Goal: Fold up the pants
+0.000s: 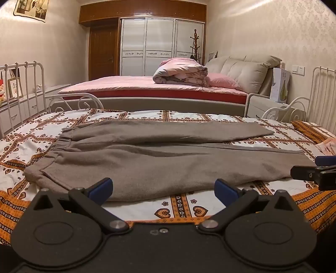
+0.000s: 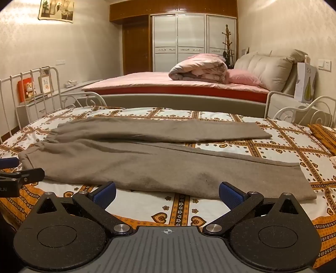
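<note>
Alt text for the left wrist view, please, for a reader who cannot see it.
Brown pants lie spread flat on a bed with a patterned orange and white sheet, waistband to the left, legs to the right. The open left gripper hovers at their near edge, holding nothing; the right gripper shows at the right edge. A pink bed stands behind.

A warmly lit bedroom with pale patterned wallpaper [image 1: 262, 31] holds a big bed [image 1: 147, 86] in pink sheets with a rolled quilt [image 1: 180, 72] and padded headboard [image 1: 245, 73], a white sliding wardrobe [image 1: 161, 46] under wooden cabinets [image 1: 142, 10], a brown door [image 1: 103, 50] and a coat stand [image 1: 195, 44].
</note>
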